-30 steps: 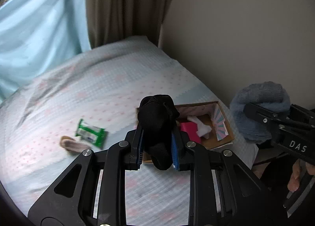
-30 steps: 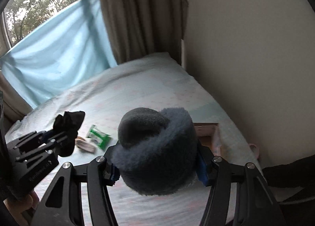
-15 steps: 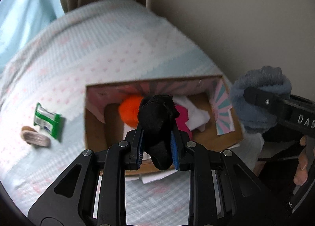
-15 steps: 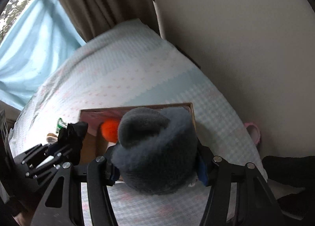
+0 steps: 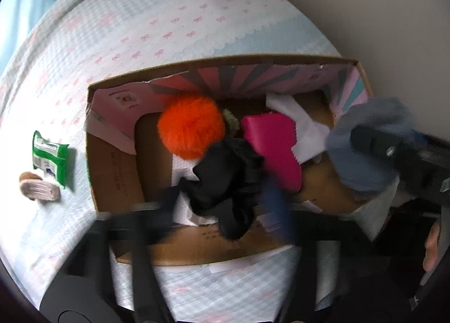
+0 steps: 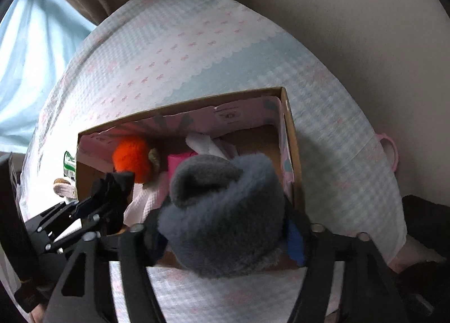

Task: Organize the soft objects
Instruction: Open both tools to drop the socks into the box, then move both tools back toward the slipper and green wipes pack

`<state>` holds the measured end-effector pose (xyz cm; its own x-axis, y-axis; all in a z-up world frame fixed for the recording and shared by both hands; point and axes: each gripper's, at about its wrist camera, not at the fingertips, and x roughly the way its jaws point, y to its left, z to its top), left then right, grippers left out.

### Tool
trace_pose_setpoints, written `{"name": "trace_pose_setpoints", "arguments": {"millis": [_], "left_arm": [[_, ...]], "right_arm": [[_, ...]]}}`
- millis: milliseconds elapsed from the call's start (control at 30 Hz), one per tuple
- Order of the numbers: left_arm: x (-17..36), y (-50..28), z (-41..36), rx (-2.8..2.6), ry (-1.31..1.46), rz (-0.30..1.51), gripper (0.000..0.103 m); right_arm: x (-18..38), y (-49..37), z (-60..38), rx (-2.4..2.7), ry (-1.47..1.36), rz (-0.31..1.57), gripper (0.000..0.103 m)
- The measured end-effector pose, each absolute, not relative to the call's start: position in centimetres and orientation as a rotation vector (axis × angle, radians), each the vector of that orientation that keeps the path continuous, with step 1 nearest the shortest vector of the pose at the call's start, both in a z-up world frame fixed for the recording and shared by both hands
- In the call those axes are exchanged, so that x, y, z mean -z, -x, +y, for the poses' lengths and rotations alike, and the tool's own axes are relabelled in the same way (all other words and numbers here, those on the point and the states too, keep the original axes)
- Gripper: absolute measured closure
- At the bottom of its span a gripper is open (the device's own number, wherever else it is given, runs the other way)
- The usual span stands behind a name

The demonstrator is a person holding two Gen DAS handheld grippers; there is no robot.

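Observation:
An open cardboard box (image 5: 112,171) lies on the bed; it also shows in the right wrist view (image 6: 289,137). Inside are an orange pom-pom (image 5: 191,126), a pink cloth (image 5: 272,143) and a white cloth (image 5: 303,126). My left gripper (image 5: 225,205) is blurred, its jaws spread wider than the black sock (image 5: 227,179), which sits over the box's front part. My right gripper (image 6: 225,238) is shut on a grey fluffy sock roll (image 6: 225,219), held over the box's right end; the roll also shows in the left wrist view (image 5: 365,143).
A green wipes packet (image 5: 50,160) and a small pink-brown item (image 5: 38,189) lie on the bedspread left of the box. A wall runs along the bed's right side. Curtains hang at the far end. A pink ring (image 6: 389,151) sits at the bed's right edge.
Both grippers have moved forward and down over the box. The left jaws have spread apart from the black sock. The right gripper still holds the grey roll.

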<state>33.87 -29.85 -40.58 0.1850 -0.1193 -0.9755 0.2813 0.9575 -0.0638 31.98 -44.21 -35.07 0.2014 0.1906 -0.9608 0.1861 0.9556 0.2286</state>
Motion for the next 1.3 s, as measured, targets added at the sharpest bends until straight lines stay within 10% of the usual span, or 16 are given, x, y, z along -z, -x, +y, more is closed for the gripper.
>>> {"name": "trace_pose_setpoints", "arguments": {"millis": [133,1300], "left_arm": [[40.1,-33.2,-29.3,0.287,-0.162,1.355,0.000],[20.6,-20.3,-15.7,0.194,-0.067,1.040,0.000]], "right_arm": [[33.9,-32.2,-44.5,-0.011,-0.351,1.316,0.002],[14.9,-21.5,-34.2,0.010,-0.175,0.980,0.002]]}}
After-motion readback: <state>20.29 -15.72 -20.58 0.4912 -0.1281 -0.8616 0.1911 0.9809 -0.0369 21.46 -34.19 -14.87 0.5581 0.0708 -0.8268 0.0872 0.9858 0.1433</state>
